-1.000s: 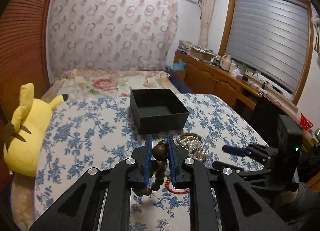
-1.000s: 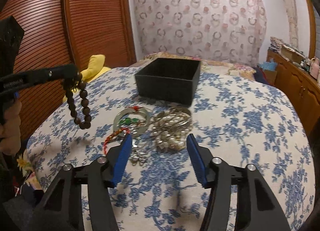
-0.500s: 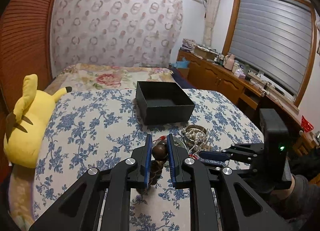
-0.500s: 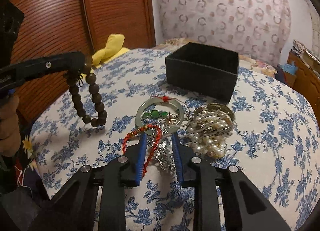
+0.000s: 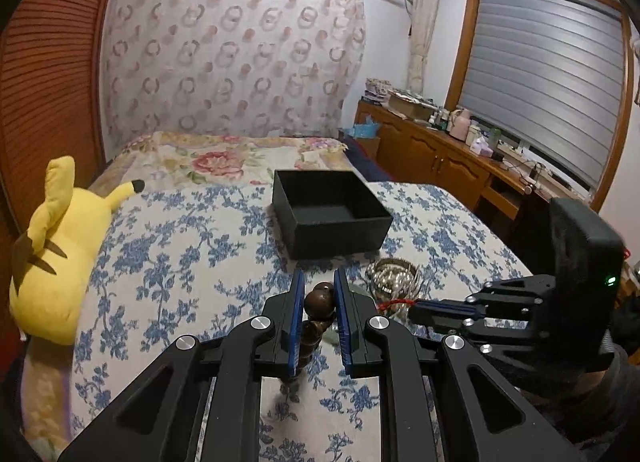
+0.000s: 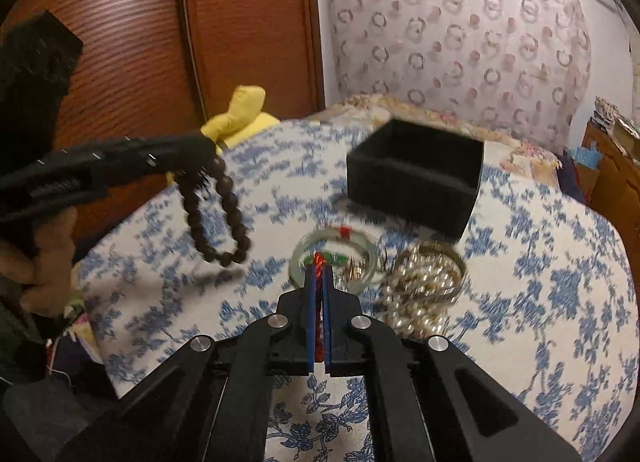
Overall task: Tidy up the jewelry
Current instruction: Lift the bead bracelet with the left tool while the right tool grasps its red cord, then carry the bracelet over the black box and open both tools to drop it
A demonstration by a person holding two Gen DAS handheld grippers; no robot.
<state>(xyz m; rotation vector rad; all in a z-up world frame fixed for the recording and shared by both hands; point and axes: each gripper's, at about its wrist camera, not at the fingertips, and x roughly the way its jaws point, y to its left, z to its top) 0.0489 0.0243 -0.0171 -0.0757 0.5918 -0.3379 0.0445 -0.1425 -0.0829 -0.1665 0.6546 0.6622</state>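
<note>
Both views show soft, even indoor light with a slightly cool cast and no hard glare.

In the left wrist view the picture is sharp: the black box (image 5: 332,218) and the blue floral bedspread (image 5: 180,262) read crisply, and the closed window blind (image 5: 544,102) at 2 o'clock glows pale grey.

The right wrist view is smeared by motion; the black box (image 6: 416,186), the pearl strand (image 6: 420,294) and the floral print streak, while the wooden bead bracelet (image 6: 216,218) casts a soft, blurred shadow on the cloth towards 6 o'clock.

Fisheye bending curves the wardrobe door (image 6: 248,22) and walls, and dark vignetting fills every corner.
</note>
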